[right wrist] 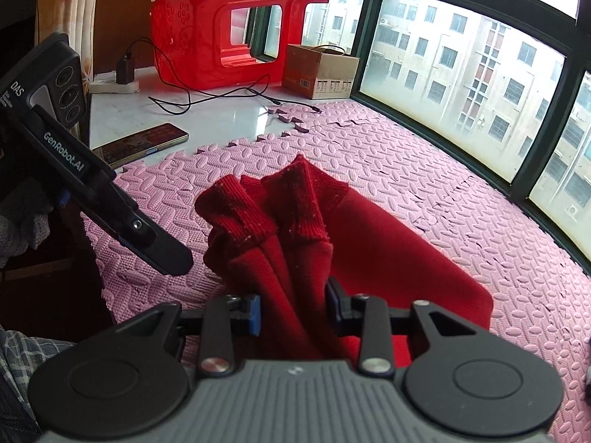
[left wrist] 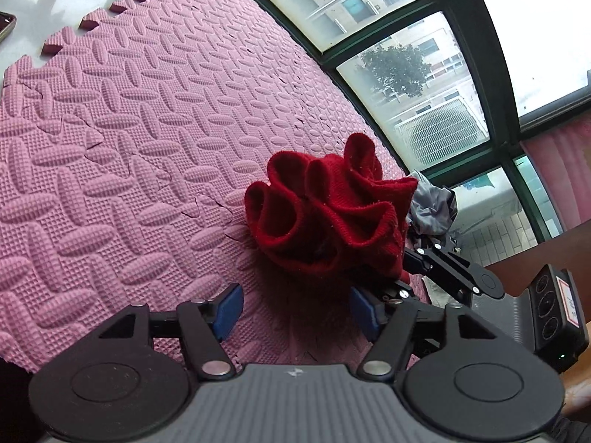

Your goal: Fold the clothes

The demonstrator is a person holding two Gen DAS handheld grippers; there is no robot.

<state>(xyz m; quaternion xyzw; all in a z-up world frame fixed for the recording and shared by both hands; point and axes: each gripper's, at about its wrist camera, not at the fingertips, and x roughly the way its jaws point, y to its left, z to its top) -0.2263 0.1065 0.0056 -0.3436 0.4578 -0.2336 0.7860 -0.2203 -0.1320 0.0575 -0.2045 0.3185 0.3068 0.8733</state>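
Pink foam mat (right wrist: 424,192) with a raised diamond-plate pattern covers the floor beside a dark-framed window (right wrist: 461,74); bare white floor (right wrist: 221,118) beyond its jigsaw edge carries a phone (right wrist: 142,143), a black cable (right wrist: 221,92), a cardboard box (right wrist: 321,70) and a red plastic stool (right wrist: 229,33) on its side. Red knit garment (right wrist: 295,229) is bunched on the mat; ribbed hem stands up in ruffles. Right gripper (right wrist: 293,308) is clamped on the gathered red fabric, blue pads (right wrist: 254,313) pressing both sides. Left gripper (left wrist: 297,310) has jaws apart, nothing between them, garment just ahead of its tips. Grey cloth (left wrist: 432,206) lies behind the garment, near the window.
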